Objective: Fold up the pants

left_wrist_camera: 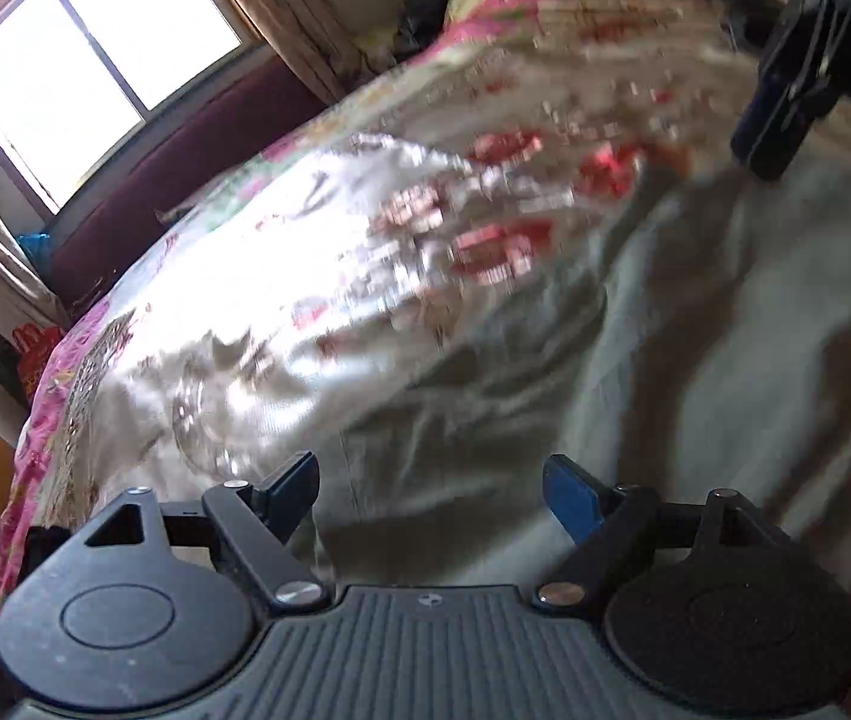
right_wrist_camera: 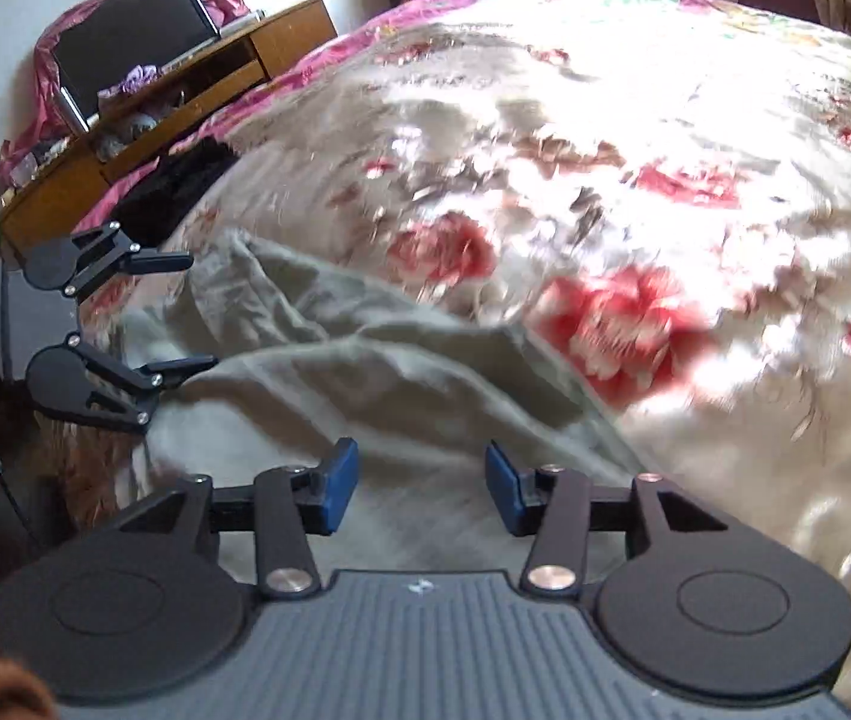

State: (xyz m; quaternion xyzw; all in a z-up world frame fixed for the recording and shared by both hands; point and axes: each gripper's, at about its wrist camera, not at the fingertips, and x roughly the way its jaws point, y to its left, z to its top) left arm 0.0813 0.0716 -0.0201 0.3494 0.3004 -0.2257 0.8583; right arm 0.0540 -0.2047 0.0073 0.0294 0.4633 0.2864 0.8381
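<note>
On the near edge of the bed [right_wrist_camera: 695, 90], the pants [right_wrist_camera: 365, 360], an olive-grey garment, are shown lying rumpled over the floral bedspread [right_wrist_camera: 635, 192]. Their long axis cannot be read with certainty; one ridge of cloth is seen running from the near edge obliquely toward the bed's left side, and neither waistband nor cuffs can be made out through the blur. The left gripper [left_wrist_camera: 430, 495] is held with its jaws spread wide above the cloth, nothing between them. The right gripper [right_wrist_camera: 421, 486] is held partly spread, likewise pinching nothing, just over a smoother patch of fabric. Several risks are judged likely. Only the top layer may be caught where the cloth is bunched, so that a leg would be dragged askew. An uneven lift by the two grippers would set the fold crooked. The slippery bedspread could be pinched along with the garment.
</note>
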